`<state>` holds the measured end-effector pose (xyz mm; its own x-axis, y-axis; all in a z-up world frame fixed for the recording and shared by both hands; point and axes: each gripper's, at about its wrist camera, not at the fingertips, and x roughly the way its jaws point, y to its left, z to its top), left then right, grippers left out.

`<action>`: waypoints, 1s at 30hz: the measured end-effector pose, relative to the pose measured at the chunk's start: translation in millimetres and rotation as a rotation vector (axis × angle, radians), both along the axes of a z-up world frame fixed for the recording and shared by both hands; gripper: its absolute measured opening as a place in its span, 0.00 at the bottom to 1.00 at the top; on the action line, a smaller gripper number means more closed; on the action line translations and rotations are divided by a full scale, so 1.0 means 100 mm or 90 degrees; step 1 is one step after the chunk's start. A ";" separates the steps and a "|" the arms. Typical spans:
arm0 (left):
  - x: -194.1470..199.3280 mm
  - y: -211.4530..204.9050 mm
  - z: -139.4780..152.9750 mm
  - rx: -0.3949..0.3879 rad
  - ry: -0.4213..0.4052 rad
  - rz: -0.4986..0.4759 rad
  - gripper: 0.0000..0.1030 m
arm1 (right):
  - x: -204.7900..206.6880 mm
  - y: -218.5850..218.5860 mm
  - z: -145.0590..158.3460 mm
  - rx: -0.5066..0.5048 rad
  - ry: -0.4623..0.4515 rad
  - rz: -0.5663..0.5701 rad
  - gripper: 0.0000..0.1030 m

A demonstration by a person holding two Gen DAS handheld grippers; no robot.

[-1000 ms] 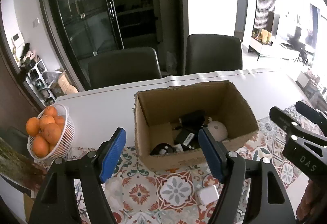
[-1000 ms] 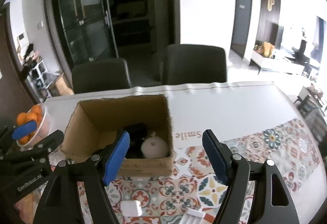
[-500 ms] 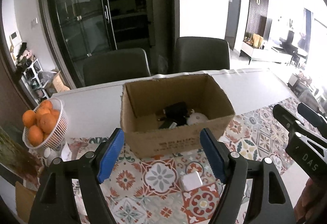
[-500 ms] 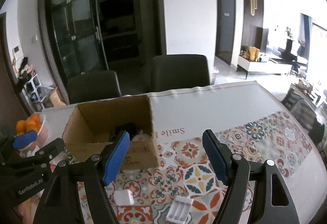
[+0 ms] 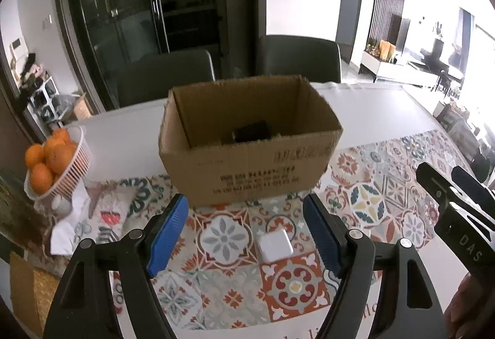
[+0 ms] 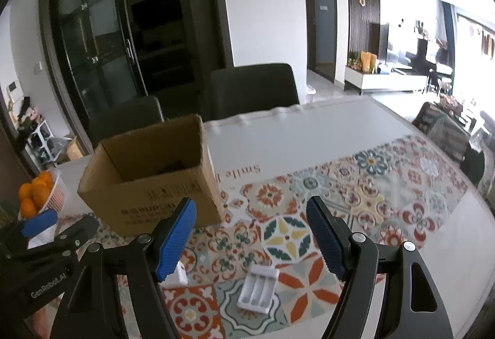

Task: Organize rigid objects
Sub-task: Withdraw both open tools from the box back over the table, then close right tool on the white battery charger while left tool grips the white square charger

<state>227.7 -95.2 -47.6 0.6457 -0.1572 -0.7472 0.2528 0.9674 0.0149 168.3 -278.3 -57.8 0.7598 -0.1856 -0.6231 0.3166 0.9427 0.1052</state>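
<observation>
An open cardboard box [image 5: 250,150] stands on the patterned table mat, with dark items inside; it also shows in the right wrist view [image 6: 154,181]. A white square charger [image 5: 274,245] lies on the mat in front of the box, between my left gripper's [image 5: 246,233] open, empty blue fingers. A white battery holder [image 6: 258,288] lies on the mat between and below my right gripper's [image 6: 250,236] open, empty fingers. The charger's edge [image 6: 181,274] peeks out behind the right gripper's left finger.
A white basket of oranges [image 5: 52,162] stands at the table's left, beside crumpled white paper [image 5: 89,221]. Two dark chairs [image 5: 297,60] stand behind the table. The right gripper's body [image 5: 458,215] shows at the right edge of the left wrist view.
Both grippers have pulled back from the box and lowered toward the mat. The box now looks farther away, and the charger and battery holder have come into fuller view.
</observation>
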 end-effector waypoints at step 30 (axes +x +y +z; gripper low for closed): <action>0.12 -0.16 -1.15 0.001 0.164 -0.026 0.74 | 0.04 -0.10 -1.24 0.095 0.166 -0.017 0.72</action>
